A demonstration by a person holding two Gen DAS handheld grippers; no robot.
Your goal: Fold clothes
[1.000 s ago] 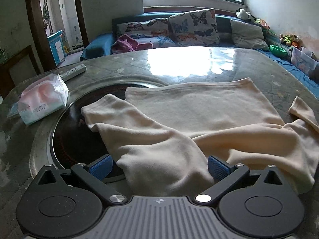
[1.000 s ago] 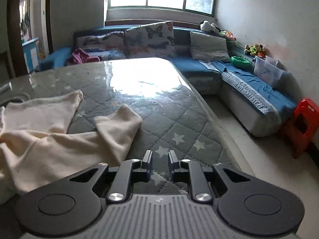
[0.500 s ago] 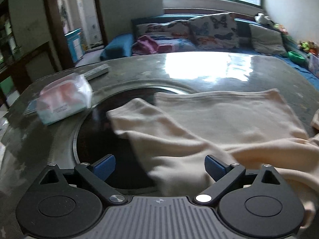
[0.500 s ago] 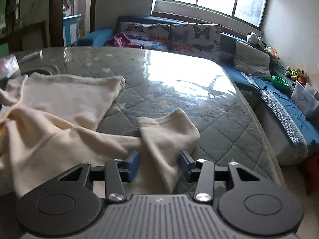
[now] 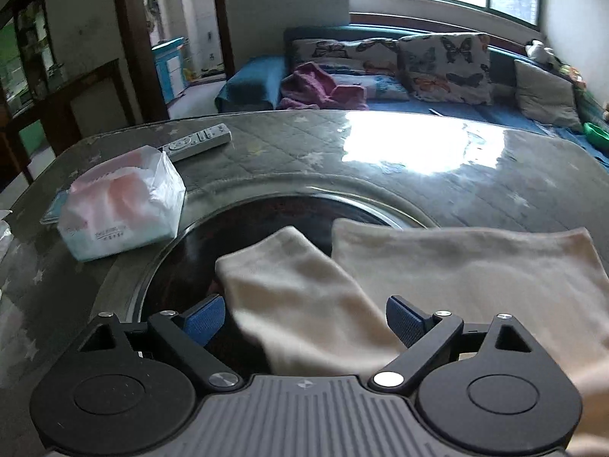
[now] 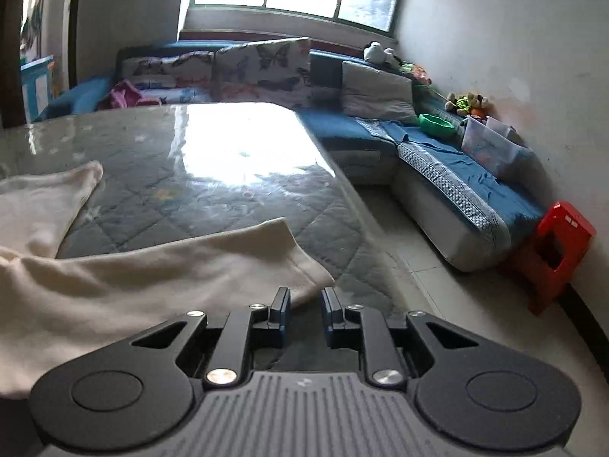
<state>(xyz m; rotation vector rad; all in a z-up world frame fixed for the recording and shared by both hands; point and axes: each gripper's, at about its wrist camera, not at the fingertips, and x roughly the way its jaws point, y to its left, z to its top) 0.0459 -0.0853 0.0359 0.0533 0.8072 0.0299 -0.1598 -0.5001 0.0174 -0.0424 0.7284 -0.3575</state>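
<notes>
- The cream garment lies spread on the quilt-covered table, partly over the table's dark round inset. One sleeve crosses the inset toward the left gripper; the other sleeve runs out toward the table's right edge.
- Left gripper: jaws wide apart, straddling the sleeve. The cloth sits between the blue pads without being pinched, so nothing is held. This placement judges as a pre-grasp alignment over the cuff end.
- Right gripper: jaws nearly closed, a narrow gap remaining. The cuff corner lies just ahead of the left pad; whether any cloth is caught cannot be told (the tip contact is hidden by the jaw bodies).
- Both grippers sit at the sleeve ends, probably so that the sleeves can be drawn inward over the body panel.
- Change over the last half second: the right jaws have narrowed from a wide stance, and the right sleeve now lies stretched out flatter. The left view has shifted leftward; the tissue pack and remote control appear more central.
</notes>
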